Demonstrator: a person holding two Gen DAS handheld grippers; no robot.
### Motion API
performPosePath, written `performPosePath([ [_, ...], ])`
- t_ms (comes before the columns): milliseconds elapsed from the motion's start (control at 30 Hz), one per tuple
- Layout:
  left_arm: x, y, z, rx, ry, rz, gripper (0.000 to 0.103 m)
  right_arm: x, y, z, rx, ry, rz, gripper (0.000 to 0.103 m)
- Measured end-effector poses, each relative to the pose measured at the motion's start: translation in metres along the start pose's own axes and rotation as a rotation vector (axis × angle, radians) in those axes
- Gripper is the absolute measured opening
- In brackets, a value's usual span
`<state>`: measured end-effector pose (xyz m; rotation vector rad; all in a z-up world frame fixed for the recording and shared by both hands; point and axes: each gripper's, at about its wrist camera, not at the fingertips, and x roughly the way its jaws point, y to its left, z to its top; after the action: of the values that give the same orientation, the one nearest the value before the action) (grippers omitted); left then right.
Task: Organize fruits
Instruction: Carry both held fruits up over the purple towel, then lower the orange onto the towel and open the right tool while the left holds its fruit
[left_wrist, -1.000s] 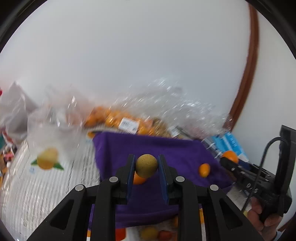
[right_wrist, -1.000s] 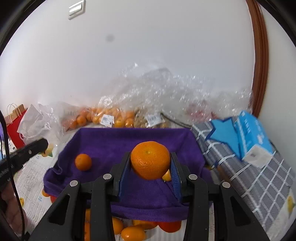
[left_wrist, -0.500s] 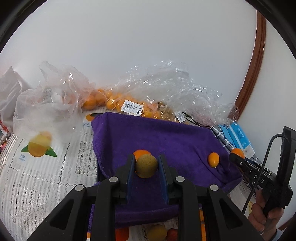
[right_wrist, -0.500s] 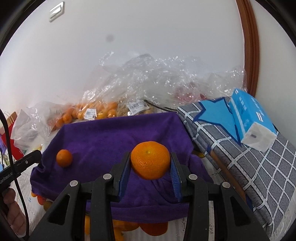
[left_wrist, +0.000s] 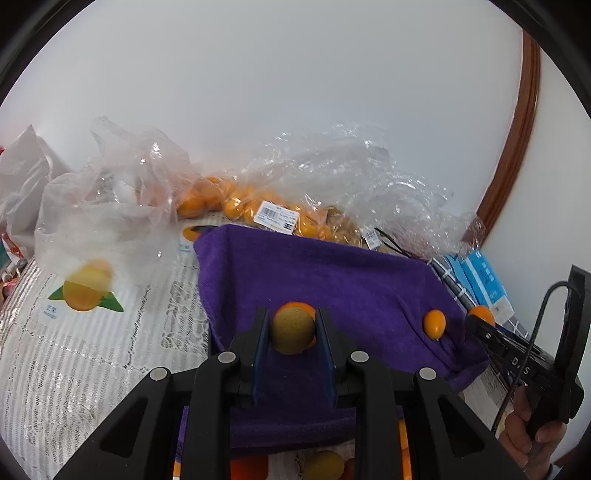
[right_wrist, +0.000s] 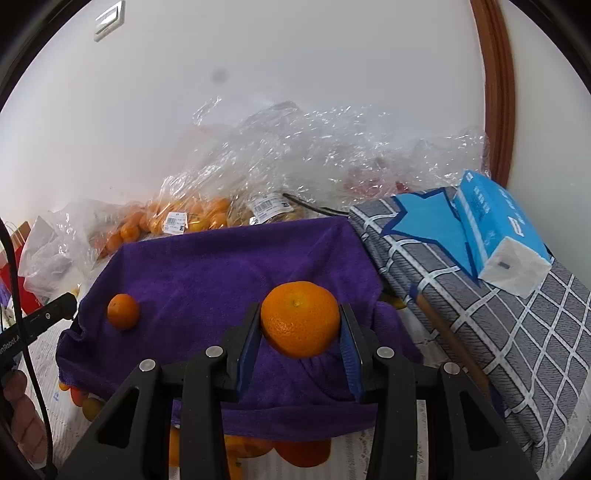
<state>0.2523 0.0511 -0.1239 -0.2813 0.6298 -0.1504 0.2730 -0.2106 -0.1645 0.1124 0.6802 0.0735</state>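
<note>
My left gripper is shut on a round yellow-brown fruit above the near part of the purple cloth. A small orange lies on the cloth just behind it, mostly hidden. A kumquat lies on the cloth's right side. My right gripper is shut on a large orange above the purple cloth. A small orange lies on the cloth to the left. The right gripper with its orange shows at the left view's right edge.
Clear plastic bags of oranges and crumpled wrap lie behind the cloth against the white wall. A blue tissue pack rests on a grey checked cushion at right. Loose fruits lie below the cloth's near edge on the lace tablecloth.
Both grippers have moved slightly forward over the purple cloth, still holding their fruits. The left view has steadied from motion blur, and the cloth sits nearer in both views.
</note>
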Motion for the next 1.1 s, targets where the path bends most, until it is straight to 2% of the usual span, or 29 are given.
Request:
performPosePath([
  [167, 0.0, 0.015, 0.004, -0.075, 0.01, -0.053, 0.024, -0.001, -0.009, 0.001, 0.028, 0.006, 0.011, 0.04],
  [333, 0.004, 0.018, 0.003, -0.101, 0.032, -0.091, 0.024, 0.006, -0.005, -0.002, 0.01, 0.048, 0.03, 0.04],
  [500, 0.01, 0.005, -0.003, -0.042, 0.053, -0.073, 0.024, 0.012, 0.004, -0.006, -0.031, 0.084, 0.014, 0.04],
  [700, 0.015, -0.005, -0.008, 0.009, 0.085, -0.04, 0.024, 0.021, 0.004, -0.009, -0.02, 0.138, 0.029, 0.04],
  [1100, 0.024, -0.013, -0.012, 0.051, 0.131, -0.028, 0.024, 0.034, 0.008, -0.016, -0.026, 0.175, -0.003, 0.041],
])
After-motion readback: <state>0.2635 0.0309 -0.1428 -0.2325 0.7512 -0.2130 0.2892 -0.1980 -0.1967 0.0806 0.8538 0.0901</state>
